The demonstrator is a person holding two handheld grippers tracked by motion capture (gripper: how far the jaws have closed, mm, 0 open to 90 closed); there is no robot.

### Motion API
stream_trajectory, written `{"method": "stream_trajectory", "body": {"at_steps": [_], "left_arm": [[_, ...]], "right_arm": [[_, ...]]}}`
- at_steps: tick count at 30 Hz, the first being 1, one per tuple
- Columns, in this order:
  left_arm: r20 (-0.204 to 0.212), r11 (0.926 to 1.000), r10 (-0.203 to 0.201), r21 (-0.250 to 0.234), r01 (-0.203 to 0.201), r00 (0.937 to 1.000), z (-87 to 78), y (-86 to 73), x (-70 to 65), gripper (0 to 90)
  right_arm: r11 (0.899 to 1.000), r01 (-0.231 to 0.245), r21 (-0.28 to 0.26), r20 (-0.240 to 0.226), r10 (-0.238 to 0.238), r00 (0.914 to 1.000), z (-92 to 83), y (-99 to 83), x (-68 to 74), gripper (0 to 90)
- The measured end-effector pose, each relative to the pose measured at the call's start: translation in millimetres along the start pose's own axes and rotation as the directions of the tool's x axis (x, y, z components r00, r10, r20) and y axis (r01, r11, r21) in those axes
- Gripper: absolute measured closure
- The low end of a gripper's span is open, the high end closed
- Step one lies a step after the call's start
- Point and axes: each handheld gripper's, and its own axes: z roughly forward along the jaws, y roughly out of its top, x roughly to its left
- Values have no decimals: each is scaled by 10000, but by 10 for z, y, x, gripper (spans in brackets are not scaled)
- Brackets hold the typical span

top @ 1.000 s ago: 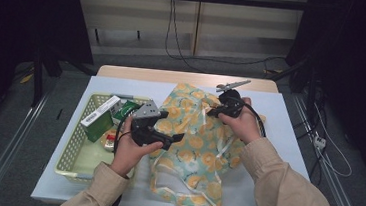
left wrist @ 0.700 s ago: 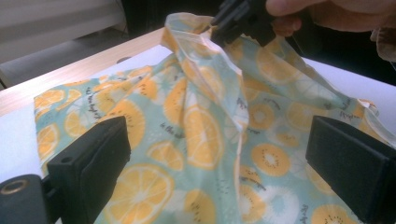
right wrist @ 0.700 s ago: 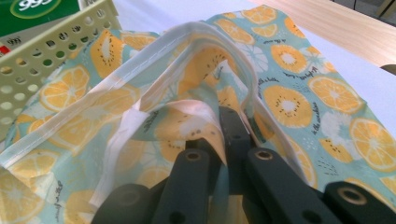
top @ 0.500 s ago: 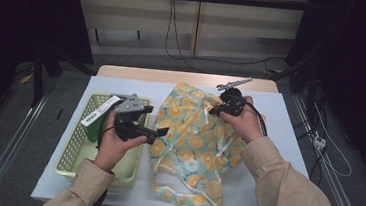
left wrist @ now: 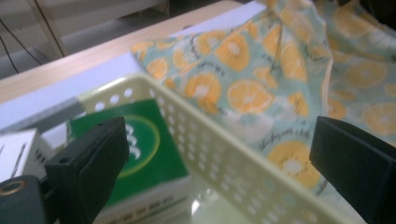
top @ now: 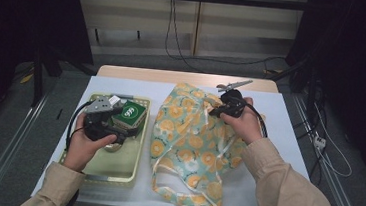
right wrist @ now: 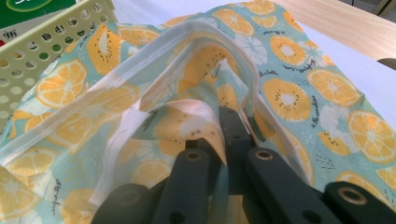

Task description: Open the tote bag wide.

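Nearest the person's side of the table, the left gripper (top: 118, 132) is held over the pale perforated basket (top: 114, 175), its jaws spread wide with nothing between them; in the left gripper view they straddle the basket wall (left wrist: 224, 154), with the green box (left wrist: 140, 149) just beyond one jaw. Compared with the earlier pictures, this gripper has been carried away from the orange-print fabric bag (top: 192, 149) and across to the basket, so the bag has been let go on that side and a reach for the basket's contents is judged to be the step in hand. A white carton (left wrist: 16, 149) is seen touching the green box.

Farther along, the bag lies on the white tabletop (top: 289, 127), just beside the basket. Its white-trimmed rim (right wrist: 187, 37) is clamped by the right gripper (right wrist: 231, 128), whose jaws are clenched on the fabric edge, and the mouth is thereby kept lifted open. With the opening held, a transfer of the green box into the bag appears to be prepared.
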Motion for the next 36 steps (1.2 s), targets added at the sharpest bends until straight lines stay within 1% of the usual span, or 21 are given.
{"method": "stream_trajectory", "body": {"at_steps": [3,5,6,12,13,14,15,18,19,20,21,22,25,26,27,28,30,31,32,34,36], "left_arm": [[74,9998,-160,101,160,9998,-14,-84,30,55],[91,9993,-237,298,234,9997,-5,-136,43,55],[13,9989,-131,460,130,9999,-6,-156,52,55],[-67,9959,-394,812,398,9992,-4,-270,86,54],[-126,9951,-419,894,428,9990,3,-291,94,54],[-229,9943,-304,1013,326,9993,3,-309,108,54],[-194,9930,-459,1083,477,9988,12,-329,112,54],[-262,9880,-553,1429,585,9981,32,-374,114,54],[-360,9879,-233,1522,285,9991,37,-383,116,50],[-498,9872,-91,1583,169,9987,48,-391,112,49],[-557,9837,36,1799,64,9984,45,-386,115,49],[-574,9833,77,1819,29,9983,53,-386,117,48],[-371,9869,-272,1577,327,9989,48,-372,98,55],[-454,9884,-235,1487,300,9987,43,-365,83,56],[-227,9882,-229,1507,261,9995,40,-361,77,56],[-221,9878,-196,1540,227,9996,54,-364,64,56],[-158,9799,-124,1989,153,9998,92,-380,53,56],[-420,9768,-7,2141,96,9991,109,-392,48,56],[-359,9744,-26,2244,106,9994,125,-408,69,57],[-678,9706,-263,2369,416,9974,156,-440,101,57],[-1095,9618,-414,2649,693,9931,180,-457,122,58]], "right_arm": [[10000,7,-1,11,-7,10000,6,-16,-6,892],[10000,-7,-10,-13,7,10000,8,-24,-7,892],[10000,-36,14,-9,36,10000,7,-28,-5,892],[10000,-17,12,25,17,10000,9,-48,-16,892],[10000,-23,7,20,23,10000,9,-51,-17,892],[10000,-22,17,19,22,10000,9,-53,-17,892],[10000,-48,50,14,48,10000,8,-55,-14,892],[10000,-45,70,-4,45,10000,6,-57,-8,892],[10000,-29,53,1,29,10000,6,-56,-11,892],[10000,-20,49,3,20,10000,6,-56,-13,892],[10000,-30,53,14,29,10000,6,-56,-14,892],[10000,-51,78,13,51,10000,7,-57,-13,892],[10000,-8,52,9,8,10000,12,-59,-2,892],[10000,-2,64,13,2,10000,12,-59,3,892],[10000,31,53,0,-31,10000,14,-60,5,892],[10000,39,66,-4,-39,10000,16,-60,6,892],[10000,36,49,7,-36,10000,19,-63,3,892],[10000,27,45,-1,-27,10000,21,-65,0,892],[10000,6,54,-22,-6,10000,21,-68,0,892],[9999,15,103,-35,-15,10000,24,-75,5,892],[9999,17,105,-58,-17,10000,30,-84,7,892]]}}
